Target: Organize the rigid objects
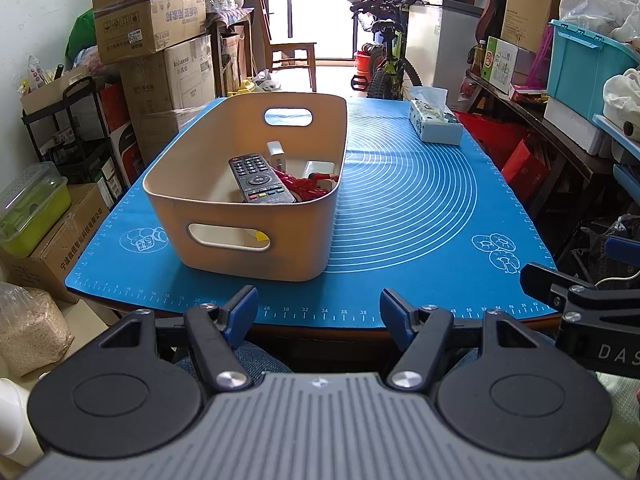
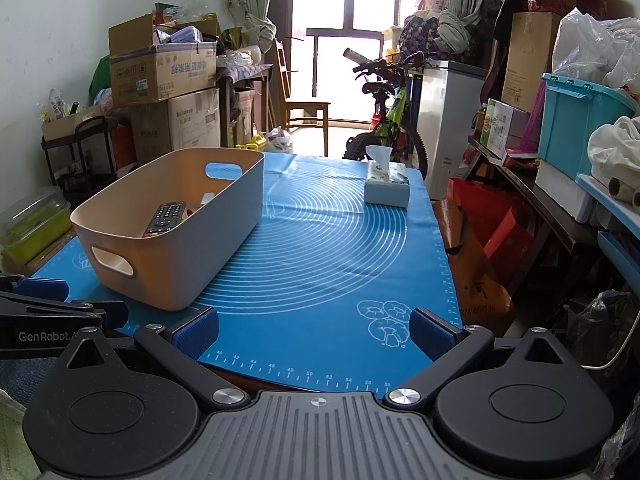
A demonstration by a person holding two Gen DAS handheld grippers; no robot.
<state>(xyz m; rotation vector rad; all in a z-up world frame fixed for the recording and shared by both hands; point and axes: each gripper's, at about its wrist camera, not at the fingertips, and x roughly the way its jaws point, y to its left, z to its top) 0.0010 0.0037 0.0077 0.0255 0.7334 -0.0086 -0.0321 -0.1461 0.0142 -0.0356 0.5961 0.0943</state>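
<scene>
Clutter under the remote control [image 1: 260, 178] inside the beige plastic bin [image 1: 248, 240] is partly hidden: red cable [image 1: 304, 188], white chargers. The bin is placed on the blue silicone mat [image 1: 400, 208]. Left gripper [image 1: 318, 310] and right gripper [image 2: 316, 330] are kept apart, empty.

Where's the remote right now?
The remote lies inside the beige bin on the left half of the blue mat, beside a red cable; both wrist views show it.
</scene>
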